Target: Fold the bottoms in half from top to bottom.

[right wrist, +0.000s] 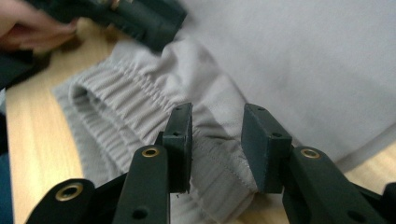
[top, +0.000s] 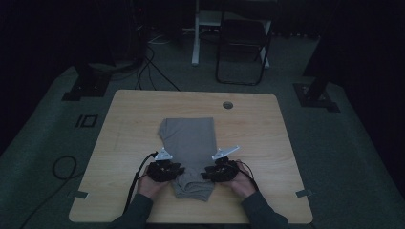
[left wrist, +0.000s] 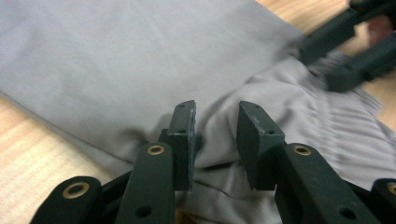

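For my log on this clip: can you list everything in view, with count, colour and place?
garment: 1, grey, folded, elastic waistband at the near end, middle of the table
table: 1, light wood, round cable hole near the far edge
tape marks: 2, grey, near corners of the table
folding chair: 1, black, on the floor beyond the table
cables: several, black, on the floor far left
left gripper: 1, black, open astride the garment's left near edge
right gripper: 1, black, open astride the waistband's right edge
hands: 2, dark sleeves, near edge
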A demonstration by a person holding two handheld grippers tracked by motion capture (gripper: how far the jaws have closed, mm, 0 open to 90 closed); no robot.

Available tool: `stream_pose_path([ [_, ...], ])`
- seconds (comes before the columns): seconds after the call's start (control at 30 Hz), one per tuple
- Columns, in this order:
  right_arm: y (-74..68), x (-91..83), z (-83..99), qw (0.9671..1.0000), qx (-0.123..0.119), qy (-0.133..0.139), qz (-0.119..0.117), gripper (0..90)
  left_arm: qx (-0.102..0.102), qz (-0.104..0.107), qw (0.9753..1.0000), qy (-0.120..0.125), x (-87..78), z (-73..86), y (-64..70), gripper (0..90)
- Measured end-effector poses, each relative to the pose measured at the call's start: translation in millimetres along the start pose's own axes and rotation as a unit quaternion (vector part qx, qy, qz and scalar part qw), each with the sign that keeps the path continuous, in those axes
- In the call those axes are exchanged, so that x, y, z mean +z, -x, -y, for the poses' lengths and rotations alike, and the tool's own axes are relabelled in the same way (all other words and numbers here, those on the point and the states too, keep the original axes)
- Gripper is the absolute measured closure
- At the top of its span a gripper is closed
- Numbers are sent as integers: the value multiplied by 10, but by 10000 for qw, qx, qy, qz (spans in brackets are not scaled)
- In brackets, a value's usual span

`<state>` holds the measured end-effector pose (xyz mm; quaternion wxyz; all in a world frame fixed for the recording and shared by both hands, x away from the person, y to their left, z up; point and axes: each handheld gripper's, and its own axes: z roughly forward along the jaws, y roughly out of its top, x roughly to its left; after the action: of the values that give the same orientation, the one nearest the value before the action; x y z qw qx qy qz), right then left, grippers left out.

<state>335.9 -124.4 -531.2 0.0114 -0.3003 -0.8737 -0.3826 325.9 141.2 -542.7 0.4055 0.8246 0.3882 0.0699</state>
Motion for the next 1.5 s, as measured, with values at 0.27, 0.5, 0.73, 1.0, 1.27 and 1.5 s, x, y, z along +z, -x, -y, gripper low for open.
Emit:
stream_pose_path([
  [0.27, 107, 11, -70, 9976, 96, 380, 576, 599, 68, -580, 9983, 81, 98, -133, -161, 647],
  [0.5, 391, 267, -238, 9851, 269, 629, 1580, 562, 67, -1076, 9941, 80, 270, -336, -407, 645],
  [0.73, 609, 402, -446, 9744, 289, 732, 2105, 545, -31, -1286, 9917, 44, 389, -450, -553, 624],
  [1.0, 658, 448, -420, 9759, 356, 623, 2059, 539, -36, -1173, 9931, 3, 366, -389, -516, 622],
  [1.27, 457, 367, -249, 9788, 210, 591, 1948, 541, 102, -1087, 9940, -6, 239, -198, -290, 623],
  [1.5, 215, 255, -52, 9819, 80, 493, 1825, 547, 210, -910, 9956, 8, 76, 49, 11, 626],
])
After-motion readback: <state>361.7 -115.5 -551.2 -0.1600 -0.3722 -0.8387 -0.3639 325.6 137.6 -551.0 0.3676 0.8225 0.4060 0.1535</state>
